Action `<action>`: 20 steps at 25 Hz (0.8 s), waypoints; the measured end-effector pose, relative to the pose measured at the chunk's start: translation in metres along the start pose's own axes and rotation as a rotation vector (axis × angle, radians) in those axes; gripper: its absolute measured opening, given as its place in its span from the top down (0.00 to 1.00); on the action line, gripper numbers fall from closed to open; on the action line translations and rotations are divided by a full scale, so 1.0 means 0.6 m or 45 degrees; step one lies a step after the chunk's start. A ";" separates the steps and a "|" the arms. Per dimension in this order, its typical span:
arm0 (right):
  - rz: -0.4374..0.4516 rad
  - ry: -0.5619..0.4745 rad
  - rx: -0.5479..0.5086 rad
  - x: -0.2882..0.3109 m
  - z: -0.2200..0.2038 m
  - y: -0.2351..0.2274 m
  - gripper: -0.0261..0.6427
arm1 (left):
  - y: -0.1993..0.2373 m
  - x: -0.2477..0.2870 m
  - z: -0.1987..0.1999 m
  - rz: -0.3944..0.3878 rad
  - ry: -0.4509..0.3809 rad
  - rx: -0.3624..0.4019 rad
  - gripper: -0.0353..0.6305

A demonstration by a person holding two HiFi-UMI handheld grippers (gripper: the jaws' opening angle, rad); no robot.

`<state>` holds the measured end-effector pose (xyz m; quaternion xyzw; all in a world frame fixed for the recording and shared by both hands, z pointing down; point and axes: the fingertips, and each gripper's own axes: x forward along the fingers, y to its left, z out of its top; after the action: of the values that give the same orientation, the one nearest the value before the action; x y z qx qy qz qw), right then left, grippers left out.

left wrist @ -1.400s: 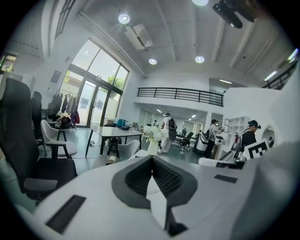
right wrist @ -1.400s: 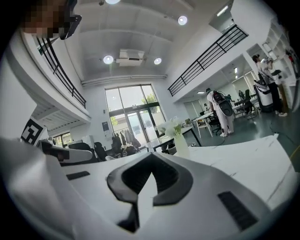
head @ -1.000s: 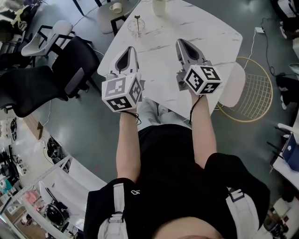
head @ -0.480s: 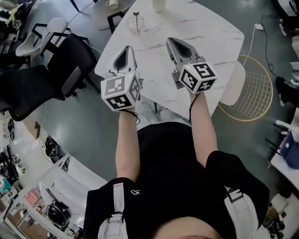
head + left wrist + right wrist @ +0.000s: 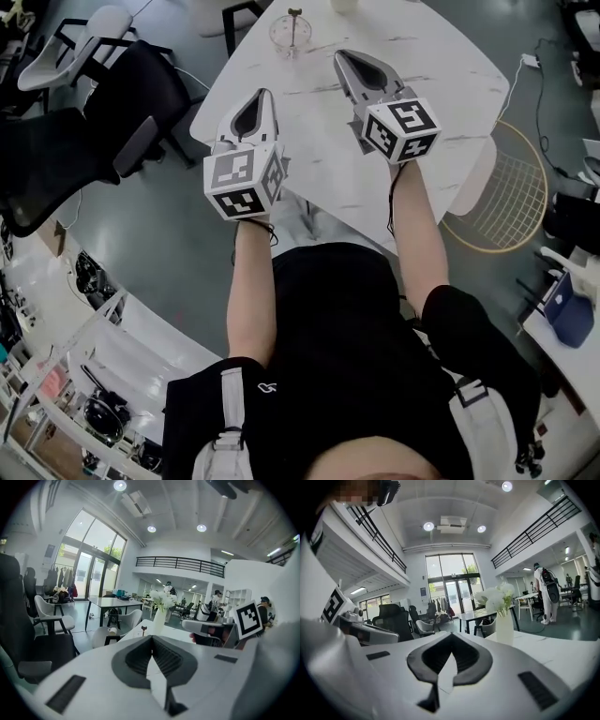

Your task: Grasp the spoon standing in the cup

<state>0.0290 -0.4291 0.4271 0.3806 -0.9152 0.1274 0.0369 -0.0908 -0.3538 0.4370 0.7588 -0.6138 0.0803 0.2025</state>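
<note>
A small clear glass cup (image 5: 289, 36) stands near the far left of the white marble table (image 5: 441, 103), with a dark spoon (image 5: 293, 17) upright in it. In the left gripper view the spoon (image 5: 144, 629) shows small, just beyond the jaw tips. My left gripper (image 5: 264, 95) hovers over the table's near left edge, short of the cup, shut and holding nothing. My right gripper (image 5: 340, 57) is over the table to the right of the cup, also shut and holding nothing. Both gripper views show the jaws (image 5: 151, 637) (image 5: 452, 646) meeting at the tip.
A white vase of flowers (image 5: 159, 613) (image 5: 504, 620) stands at the table's far edge behind the cup. Black office chairs (image 5: 112, 122) stand left of the table, and a wire-frame chair (image 5: 511, 187) stands to its right. A small side table holds a mug (image 5: 112, 631).
The right gripper has moved forward and left, closer to the cup. The left gripper has stayed near the table's near left edge. Both jaws stayed shut.
</note>
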 end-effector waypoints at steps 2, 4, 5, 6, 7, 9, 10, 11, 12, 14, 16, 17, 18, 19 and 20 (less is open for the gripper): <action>0.036 0.031 -0.043 0.022 -0.011 0.007 0.95 | 0.012 0.012 -0.004 0.000 0.019 -0.006 0.92; 0.073 0.061 -0.095 0.045 -0.021 0.011 0.95 | 0.019 0.025 -0.006 -0.008 0.033 -0.007 0.92; 0.083 0.071 -0.113 0.055 -0.025 0.010 0.95 | 0.019 0.030 -0.008 -0.016 0.041 -0.006 0.92; 0.086 0.078 -0.121 0.064 -0.028 0.006 0.95 | 0.018 0.036 -0.011 -0.027 0.052 -0.005 0.92; 0.086 0.083 -0.123 0.072 -0.031 0.000 0.95 | 0.016 0.041 -0.015 -0.039 0.065 -0.004 0.92; 0.085 0.095 -0.128 0.088 -0.036 -0.012 0.95 | 0.014 0.052 -0.022 -0.060 0.086 -0.004 0.92; 0.086 0.101 -0.134 0.096 -0.037 -0.018 0.95 | 0.014 0.058 -0.024 -0.068 0.093 -0.002 0.92; 0.085 0.106 -0.141 0.104 -0.038 -0.023 0.95 | 0.016 0.063 -0.025 -0.073 0.099 -0.001 0.92; 0.085 0.108 -0.145 0.112 -0.039 -0.029 0.95 | 0.020 0.067 -0.025 -0.075 0.104 -0.001 0.92; 0.083 0.114 -0.147 0.129 -0.040 -0.040 0.94 | 0.029 0.075 -0.026 -0.077 0.113 -0.003 0.92; 0.084 0.126 -0.151 0.145 -0.044 -0.051 0.92 | 0.038 0.082 -0.029 -0.075 0.126 -0.005 0.92; 0.084 0.134 -0.153 0.153 -0.047 -0.058 0.91 | 0.042 0.086 -0.030 -0.074 0.133 -0.006 0.92; 0.082 0.142 -0.152 0.161 -0.049 -0.065 0.90 | 0.047 0.090 -0.032 -0.073 0.140 -0.007 0.92; 0.078 0.149 -0.149 0.171 -0.051 -0.072 0.90 | 0.052 0.094 -0.033 -0.071 0.146 -0.010 0.92; 0.076 0.154 -0.142 0.182 -0.054 -0.078 0.89 | 0.058 0.098 -0.034 -0.070 0.150 -0.013 0.92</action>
<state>-0.0161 -0.5276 0.4858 0.3420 -0.9279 0.1001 0.1093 -0.1081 -0.4044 0.4844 0.7683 -0.5801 0.1161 0.2445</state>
